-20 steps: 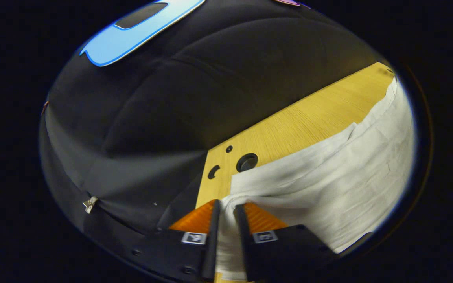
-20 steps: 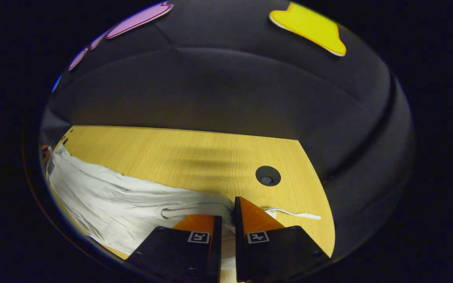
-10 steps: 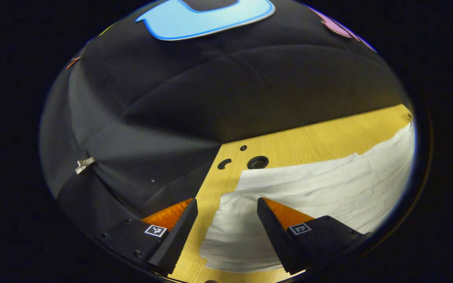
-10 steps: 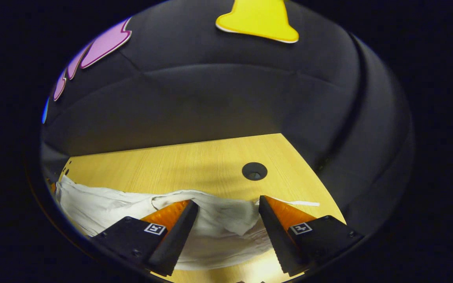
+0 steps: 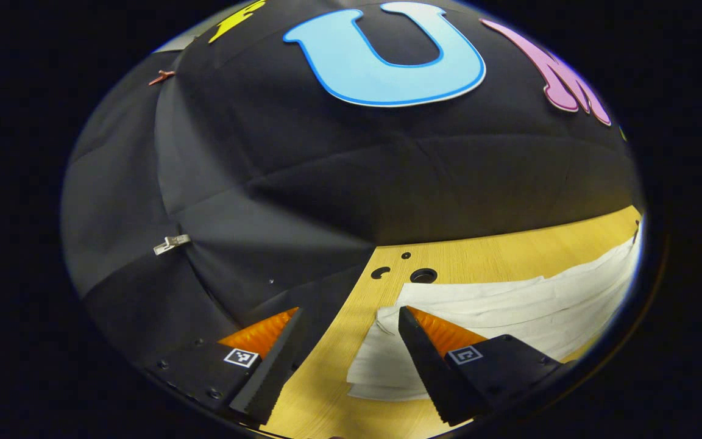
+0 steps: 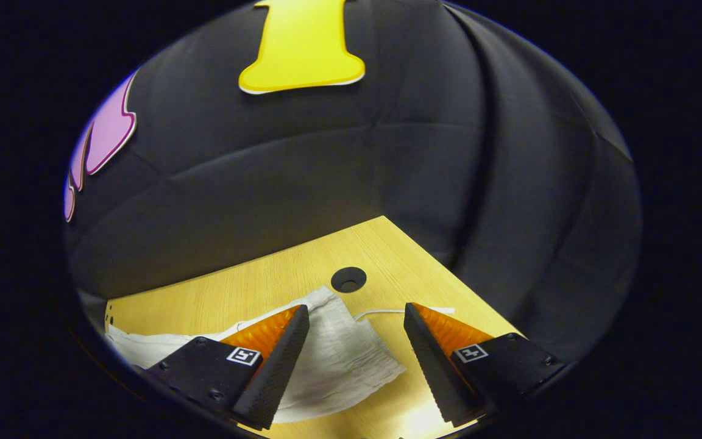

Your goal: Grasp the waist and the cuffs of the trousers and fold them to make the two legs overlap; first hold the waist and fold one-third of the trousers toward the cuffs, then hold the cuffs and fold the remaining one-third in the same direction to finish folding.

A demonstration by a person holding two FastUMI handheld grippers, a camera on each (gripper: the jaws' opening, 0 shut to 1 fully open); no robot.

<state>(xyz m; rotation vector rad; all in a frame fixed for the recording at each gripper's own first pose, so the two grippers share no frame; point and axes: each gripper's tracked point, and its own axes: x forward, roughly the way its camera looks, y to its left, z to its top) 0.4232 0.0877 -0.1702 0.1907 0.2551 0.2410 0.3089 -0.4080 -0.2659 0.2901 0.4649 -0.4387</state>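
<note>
Left hand-held gripper (image 5: 346,350): fingers spread wide, holding nothing
Right hand-held gripper (image 6: 356,350): fingers spread wide, holding nothing
Trousers (image 5: 509,308): white, lying folded on the tabletop (image 5: 320,408)

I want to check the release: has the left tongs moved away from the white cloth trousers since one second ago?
Yes. The left tongs, then shut on the white cloth trousers, now stand open and lifted back; the round holes in the wooden table look smaller and farther.
</note>
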